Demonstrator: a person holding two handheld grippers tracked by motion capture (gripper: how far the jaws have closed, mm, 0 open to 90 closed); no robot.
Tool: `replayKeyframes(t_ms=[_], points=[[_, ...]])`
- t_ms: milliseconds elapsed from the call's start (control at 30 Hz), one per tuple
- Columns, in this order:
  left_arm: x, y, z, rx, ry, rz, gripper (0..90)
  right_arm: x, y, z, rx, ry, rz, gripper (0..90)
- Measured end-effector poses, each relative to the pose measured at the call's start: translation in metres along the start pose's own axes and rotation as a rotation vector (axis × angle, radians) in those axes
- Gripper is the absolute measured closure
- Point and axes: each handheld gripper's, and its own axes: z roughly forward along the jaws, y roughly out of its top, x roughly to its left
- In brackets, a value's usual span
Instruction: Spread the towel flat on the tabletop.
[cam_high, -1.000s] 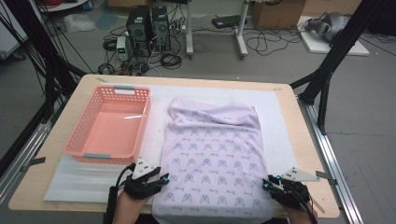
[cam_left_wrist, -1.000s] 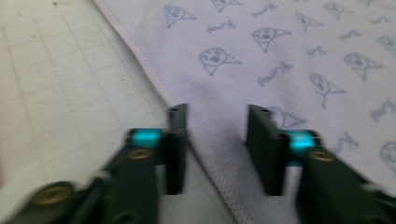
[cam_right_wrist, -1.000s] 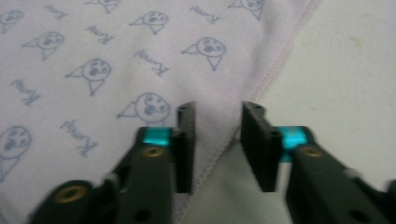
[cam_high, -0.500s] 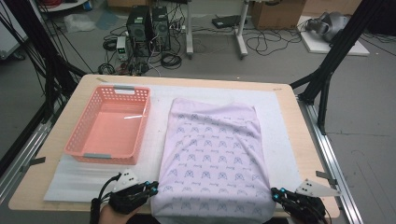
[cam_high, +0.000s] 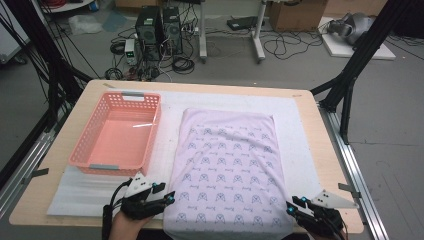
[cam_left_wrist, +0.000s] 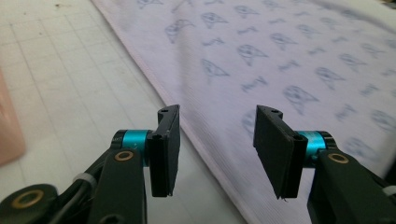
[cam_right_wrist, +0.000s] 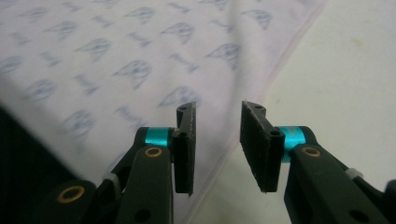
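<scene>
**Cloth flat, both jaws open at its near corners**

Cloth (cam_high: 227, 172) with little blue prints lay flat on the white mat (cam_high: 90, 192), and its near end hung a bit over the table edge. My left gripper (cam_left_wrist: 217, 144) stood with its jaws apart and held nothing; the cloth's hem ran right between them. My right gripper (cam_right_wrist: 217, 144) was open too, with the other hem between its jaws.

I thought a grab could go wrong from there. If one jaw slid under the hem and the other missed, I would pinch air or the mat. If one hand pulled first, the cloth would bunch up or slide off the table.

The pink basket (cam_high: 116, 134) sat well off beyond my left jaws. It had nothing in it.
</scene>
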Motion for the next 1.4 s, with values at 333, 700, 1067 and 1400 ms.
replayKeyframes(t_ms=[333, 700, 1067, 1400], points=[[-0.017, -0.004, 0.012, 0.054, 0.061, 0.144, 87.2, -0.001, 0.002, 0.023, 0.056, -0.026, -0.005, 88.3], [-0.02, -0.005, -0.015, 0.045, 0.007, 0.126, 88.4, 0.001, 0.001, -0.006, -0.002, 0.027, -0.029, 89.2], [-0.003, 0.001, -0.015, -0.089, -0.044, 0.034, 49.8, -0.004, 0.001, -0.007, -0.036, -0.005, 0.026, 63.1], [0.006, 0.029, 0.013, -0.131, -0.054, 0.038, 42.7, -0.025, 0.022, 0.038, -0.043, -0.074, 0.052, 56.0]])
